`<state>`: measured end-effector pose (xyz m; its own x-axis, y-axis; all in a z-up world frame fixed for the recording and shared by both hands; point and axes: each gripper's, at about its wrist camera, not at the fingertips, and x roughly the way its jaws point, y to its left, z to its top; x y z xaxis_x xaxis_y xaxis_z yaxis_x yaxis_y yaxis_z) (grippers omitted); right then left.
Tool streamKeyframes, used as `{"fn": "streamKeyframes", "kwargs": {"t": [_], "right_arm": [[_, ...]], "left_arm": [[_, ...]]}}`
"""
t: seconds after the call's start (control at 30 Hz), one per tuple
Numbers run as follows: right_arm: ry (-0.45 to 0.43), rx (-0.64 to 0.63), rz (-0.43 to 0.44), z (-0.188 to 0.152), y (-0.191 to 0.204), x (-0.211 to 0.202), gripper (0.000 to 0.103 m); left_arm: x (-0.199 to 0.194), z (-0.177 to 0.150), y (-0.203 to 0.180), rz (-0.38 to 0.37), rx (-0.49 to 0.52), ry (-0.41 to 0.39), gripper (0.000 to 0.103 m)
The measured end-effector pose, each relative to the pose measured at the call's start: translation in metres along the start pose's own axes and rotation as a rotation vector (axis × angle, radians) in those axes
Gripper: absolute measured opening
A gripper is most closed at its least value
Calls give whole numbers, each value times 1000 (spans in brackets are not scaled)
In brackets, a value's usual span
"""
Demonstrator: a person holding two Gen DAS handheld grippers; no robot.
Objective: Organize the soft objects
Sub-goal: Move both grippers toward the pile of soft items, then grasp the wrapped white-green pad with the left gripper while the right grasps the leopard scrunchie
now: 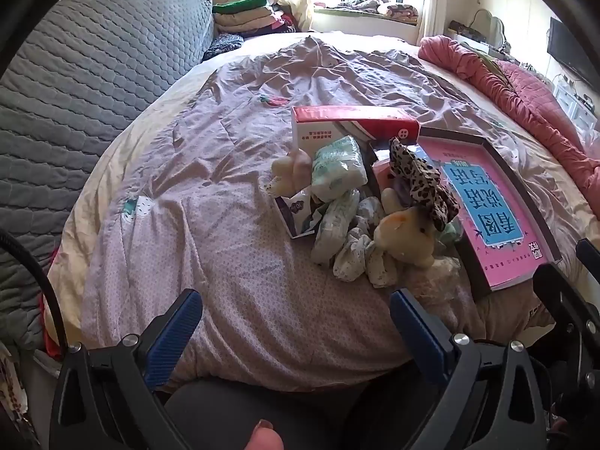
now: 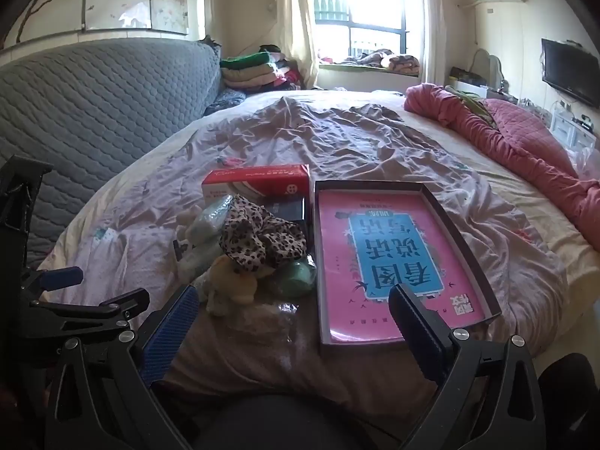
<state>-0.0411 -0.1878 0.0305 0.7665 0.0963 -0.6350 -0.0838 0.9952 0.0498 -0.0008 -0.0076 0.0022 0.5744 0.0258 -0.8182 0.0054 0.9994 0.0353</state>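
A heap of soft things lies on the bed: a yellow plush toy (image 1: 407,234) (image 2: 234,285), a leopard-print scrunchie (image 1: 422,183) (image 2: 260,240), folded diapers (image 1: 337,167) (image 2: 208,221), small patterned socks (image 1: 360,258) and a green soft item (image 2: 296,281). A shallow box holding a pink book (image 1: 487,195) (image 2: 390,258) lies right of the heap. My left gripper (image 1: 296,313) is open and empty, short of the heap. My right gripper (image 2: 294,309) is open and empty, its right finger (image 2: 416,322) over the box's near edge.
A red and white carton (image 1: 352,122) (image 2: 257,182) stands behind the heap. A rolled pink quilt (image 1: 525,93) (image 2: 525,138) lies along the bed's right side. A grey quilted headboard (image 1: 93,75) is on the left, folded clothes (image 2: 255,69) behind it.
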Motion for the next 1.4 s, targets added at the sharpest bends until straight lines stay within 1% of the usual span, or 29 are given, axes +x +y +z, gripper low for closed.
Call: {"fn": "streamKeyframes", "kwargs": {"t": [0.53,0.7,0.73,0.77,0.87,0.97,1.1,1.17,1.2,1.23,1.27,1.4], "right_arm": [[2,28,-7,-1,-6,2,101],[-5,45,13,-1,-8,2,101],[-3,59,25,-1,-8,3,101],[-1,70,39,0,-9,4,101],[13,85,50,0,-9,9,101],[17,73,57,0,-8,16,101],[31,32,41,2,-5,28,101],[51,15,34,3,-4,34,101],[54,10,33,4,-3,38,101],[68,7,36,4,-3,41,101],[61,2,41,4,-2,43,101],[60,-24,55,7,3,55,101]], "left_arm": [[1,-1,-5,-11,14,-6,101],[2,0,-3,-22,3,-3,101],[3,0,-1,-36,-5,-1,101],[5,1,2,-54,-17,0,101],[10,2,7,-67,-30,-6,101],[18,5,15,-44,-26,-15,101],[37,11,25,-83,-53,28,101],[45,14,25,-95,-56,37,100],[50,16,24,-99,-52,44,99],[53,17,23,-100,-50,45,94],[56,19,21,-101,-49,48,89],[76,27,18,-130,-55,78,86]]}}
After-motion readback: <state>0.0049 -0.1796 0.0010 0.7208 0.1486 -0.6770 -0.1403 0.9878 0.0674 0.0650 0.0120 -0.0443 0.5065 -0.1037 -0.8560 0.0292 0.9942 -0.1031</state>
